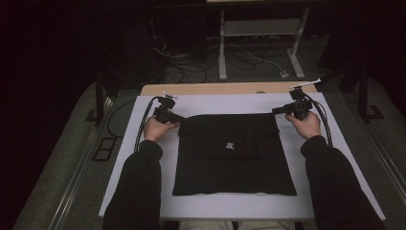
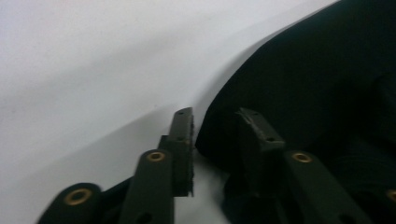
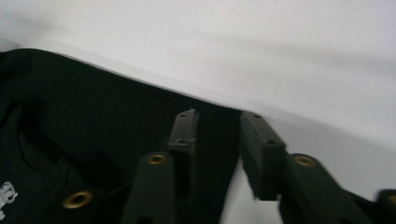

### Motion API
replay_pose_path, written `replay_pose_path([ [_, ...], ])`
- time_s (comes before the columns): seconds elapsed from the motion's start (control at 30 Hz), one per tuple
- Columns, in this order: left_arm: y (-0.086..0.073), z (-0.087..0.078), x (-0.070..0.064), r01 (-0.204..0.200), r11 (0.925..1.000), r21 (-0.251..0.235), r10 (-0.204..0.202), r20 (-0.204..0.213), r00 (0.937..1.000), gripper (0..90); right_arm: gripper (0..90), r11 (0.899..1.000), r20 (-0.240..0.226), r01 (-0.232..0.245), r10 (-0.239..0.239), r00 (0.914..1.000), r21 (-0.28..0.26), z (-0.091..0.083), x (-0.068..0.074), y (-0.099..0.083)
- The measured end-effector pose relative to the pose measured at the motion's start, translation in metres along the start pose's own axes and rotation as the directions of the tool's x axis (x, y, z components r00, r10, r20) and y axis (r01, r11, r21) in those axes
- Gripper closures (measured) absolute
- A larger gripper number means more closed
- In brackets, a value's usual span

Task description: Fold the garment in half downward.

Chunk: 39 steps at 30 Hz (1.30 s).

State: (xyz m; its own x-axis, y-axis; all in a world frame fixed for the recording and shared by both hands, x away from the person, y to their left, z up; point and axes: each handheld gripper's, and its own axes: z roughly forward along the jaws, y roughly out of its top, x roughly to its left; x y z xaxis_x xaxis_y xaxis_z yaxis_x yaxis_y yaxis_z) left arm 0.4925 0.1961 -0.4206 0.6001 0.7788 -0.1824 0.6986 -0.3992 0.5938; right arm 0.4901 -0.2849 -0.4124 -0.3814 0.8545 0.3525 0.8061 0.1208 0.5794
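Desk [image 1: 335, 158], white top, is carrying a black shirt [image 1: 234, 163] lying flat at its centre, already folded to a rough square, small white print facing up. A fold looks to be in hand, both far corners being worked.

Left tool [image 1: 173, 116] is sitting at the shirt's far-left corner; in the left gripper view its jaws are standing spread, straddling the cloth edge [image 2: 210, 135], not pinching yet.

Right tool [image 1: 280, 110] is doing the same at the far-right corner; jaws spread, corner [image 3: 219, 121] lying between them.

Risks, my read:
- Closing too shallow means pinching only the top layer, so the stack is peeling apart on the lift.
- One side gripping before the other means the cloth is skewing and the fold is going crooked.
- The lower jaw riding over the fabric instead of under it means it's closing on nothing.
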Motion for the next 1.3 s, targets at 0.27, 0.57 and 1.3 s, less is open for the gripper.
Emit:
replay_pose_path([
  [0.27,0.005,-0.01,-0.01,-0.022,0.9993,-0.03,0.022,0.007,0.9997,37.4,42.6,1.0,-0.02,0.02,-0.02,0.9996,-0.021,-0.01,0.001,-0.006],
  [0.57,0.008,-0.021,-0.015,-0.013,0.9982,-0.058,0.019,0.097,0.9951,22.4,15.2,0.995,-0.046,0.078,-0.08,0.9957,-0.056,-0.022,0.016,-0.007],
  [1.3,0.014,-0.019,-0.054,-0.135,0.9887,-0.065,0.144,0.17,0.9748,0.0,0.0,0.974,-0.081,0.208,-0.215,0.9732,-0.093,-0.026,0.057,-0.008],
])
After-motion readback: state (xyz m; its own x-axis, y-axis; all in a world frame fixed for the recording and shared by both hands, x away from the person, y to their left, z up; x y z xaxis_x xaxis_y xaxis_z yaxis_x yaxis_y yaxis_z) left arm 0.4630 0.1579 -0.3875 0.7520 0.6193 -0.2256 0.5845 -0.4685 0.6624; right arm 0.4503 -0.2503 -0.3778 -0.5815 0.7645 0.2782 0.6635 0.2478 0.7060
